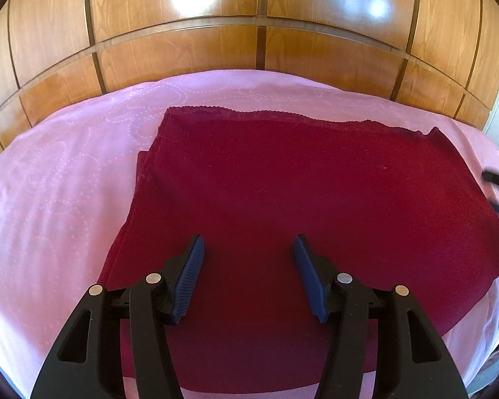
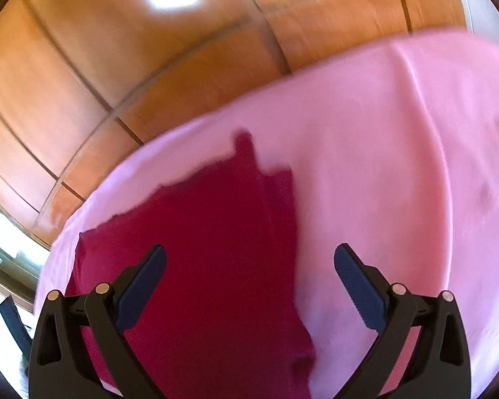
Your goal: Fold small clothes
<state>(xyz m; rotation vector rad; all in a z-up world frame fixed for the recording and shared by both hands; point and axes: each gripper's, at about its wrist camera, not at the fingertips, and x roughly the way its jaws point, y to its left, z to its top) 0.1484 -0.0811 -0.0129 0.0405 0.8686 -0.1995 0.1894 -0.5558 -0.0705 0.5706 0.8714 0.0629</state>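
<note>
A dark red cloth lies flat and folded on the pink sheet, its scalloped edge at the far side. My left gripper is open and empty, hovering over the cloth's near part. In the blurred right wrist view the same red cloth lies on the pink sheet, its right edge running between the fingers. My right gripper is open and empty above that edge. The right gripper's black fingertips show at the right edge of the left wrist view.
Wooden wardrobe panels stand close behind the bed. The same panels fill the top left of the right wrist view. Pink sheet lies bare to the left of the cloth and to its right.
</note>
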